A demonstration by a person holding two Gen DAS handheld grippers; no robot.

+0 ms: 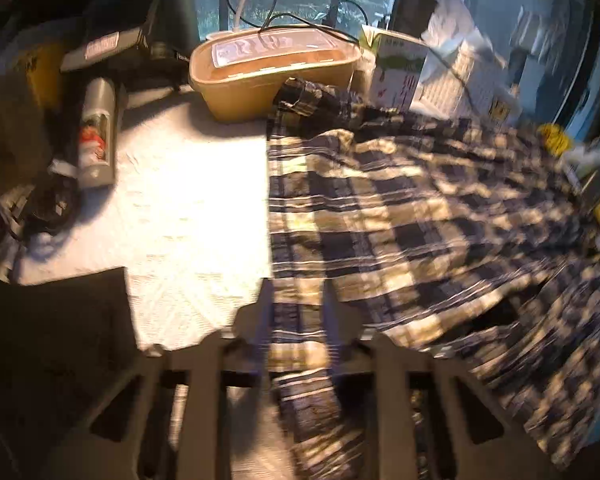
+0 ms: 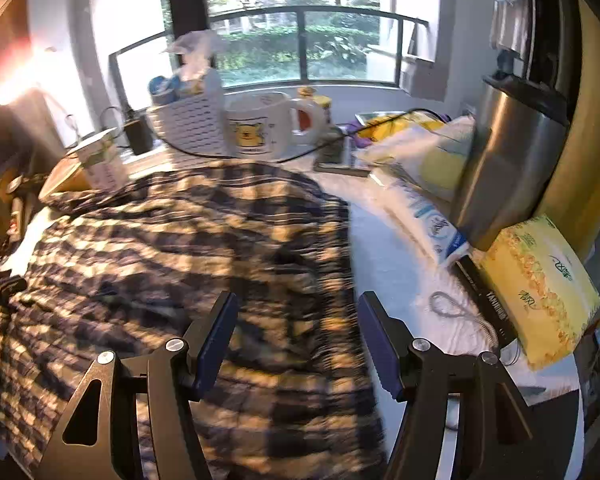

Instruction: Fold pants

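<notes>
Plaid pants (image 1: 400,208) spread across worktop (image 1: 188,200) centre, cuff edge pinched in left hand-held gripper (image 1: 296,308) for folding over; right hand-held gripper (image 2: 296,332) spread above fabric, holding nothing.

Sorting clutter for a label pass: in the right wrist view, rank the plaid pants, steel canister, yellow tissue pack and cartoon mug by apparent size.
1. plaid pants
2. steel canister
3. yellow tissue pack, though nearness inflates it
4. cartoon mug, farthest away

Black tongs (image 2: 298,336), blue pads (image 2: 216,344), silver screws
</notes>
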